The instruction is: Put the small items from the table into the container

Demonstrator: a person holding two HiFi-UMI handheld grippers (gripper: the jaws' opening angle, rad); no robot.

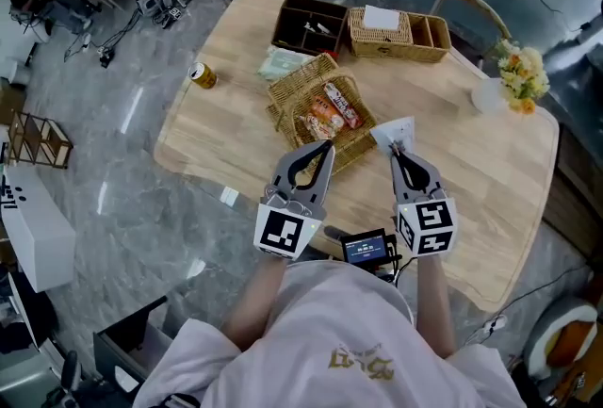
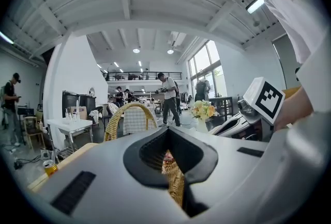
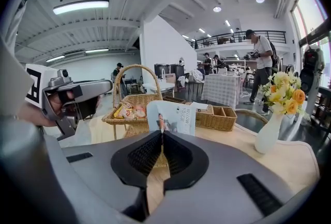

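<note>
A wicker basket (image 1: pixel 283 93) with a hoop handle stands mid-table and holds snack packets (image 1: pixel 330 114). My left gripper (image 1: pixel 326 148) hovers over the basket's near rim with its jaws shut. In the left gripper view its tips (image 2: pixel 166 132) meet, and wicker and a packet show through the gap behind them. I see nothing pinched between the tips. My right gripper (image 1: pixel 396 150) is shut on a white printed packet (image 1: pixel 396 130), just right of the basket. The packet (image 3: pixel 173 117) stands up from the tips (image 3: pixel 162 132) in the right gripper view, where the basket (image 3: pixel 132 109) is behind it.
At the table's far side sit a dark wooden box (image 1: pixel 309 24) and a compartmented wicker tray (image 1: pixel 400 34). A pale packet (image 1: pixel 283 64) lies beside the basket and a can (image 1: pixel 202 74) near the left edge. A vase of flowers (image 1: pixel 513 81) stands right. A chair (image 1: pixel 471 6) is beyond.
</note>
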